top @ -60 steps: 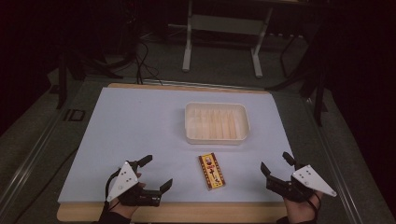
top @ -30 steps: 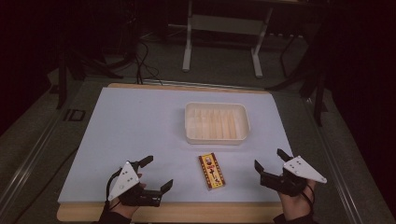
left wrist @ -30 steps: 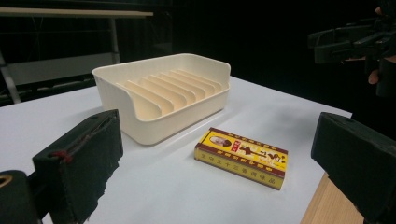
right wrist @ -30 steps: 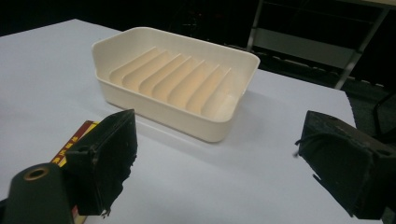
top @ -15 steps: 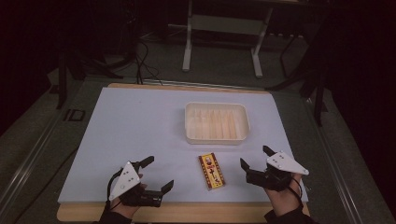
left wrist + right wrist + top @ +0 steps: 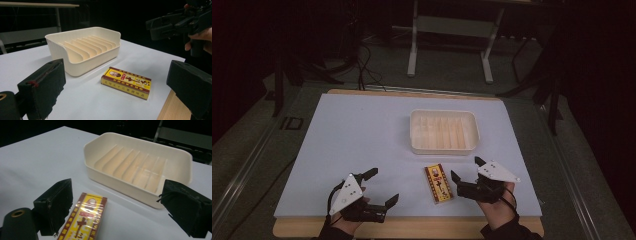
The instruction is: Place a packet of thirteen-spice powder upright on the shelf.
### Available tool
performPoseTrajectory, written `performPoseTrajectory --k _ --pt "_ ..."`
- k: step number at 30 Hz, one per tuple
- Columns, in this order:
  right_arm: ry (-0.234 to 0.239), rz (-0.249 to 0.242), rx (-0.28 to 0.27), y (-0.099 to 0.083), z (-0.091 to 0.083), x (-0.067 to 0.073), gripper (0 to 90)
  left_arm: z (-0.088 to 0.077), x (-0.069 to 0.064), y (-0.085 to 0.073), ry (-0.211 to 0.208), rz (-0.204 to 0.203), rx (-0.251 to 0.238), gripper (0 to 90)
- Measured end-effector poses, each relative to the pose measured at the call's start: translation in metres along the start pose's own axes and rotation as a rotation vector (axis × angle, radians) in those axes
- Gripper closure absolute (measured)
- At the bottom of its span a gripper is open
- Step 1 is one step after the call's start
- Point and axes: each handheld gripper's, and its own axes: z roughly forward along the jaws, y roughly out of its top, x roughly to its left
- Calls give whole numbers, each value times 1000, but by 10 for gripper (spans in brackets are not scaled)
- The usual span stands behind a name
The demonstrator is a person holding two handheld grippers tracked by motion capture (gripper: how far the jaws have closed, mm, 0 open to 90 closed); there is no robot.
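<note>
A small yellow and dark-red box [image 6: 438, 184] lies flat on the white table top, near the front edge. Just behind it stands a cream ribbed tray [image 6: 443, 131], with nothing in it. My right gripper [image 6: 467, 169] hovers open close to the box's right side; in the right gripper view the box [image 6: 83, 220] lies low between the jaws, nearer the left one, and the tray [image 6: 140, 165] is beyond. My left gripper [image 6: 381, 186] rests open at the front left, apart from the box [image 6: 126, 82]. The left gripper view also shows the tray [image 6: 85, 48] and the right gripper [image 6: 175, 21].
The white table top [image 6: 357, 135] spreads wide to the left and behind the tray. Its wooden front edge [image 6: 412, 227] runs under my hands. Beyond the table stand a metal frame's legs [image 6: 449, 47] and cables on a dark floor.
My right gripper has moved left from the table's right front corner to just beside the box. The left gripper, the box and the tray have stayed put.
</note>
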Motion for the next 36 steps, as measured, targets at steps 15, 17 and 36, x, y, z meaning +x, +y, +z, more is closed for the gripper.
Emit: performPoseTrajectory --k 15,17,36 --pt "38 2 37 -1 22 33 134 -1 0 0 3 0 4 31" --pt "46 3 35 -1 27 40 134 0 0 0 -2 4 7 31" --pt "21 69 133 -16 66 54 164 0 0 0 -7 8 15 31"
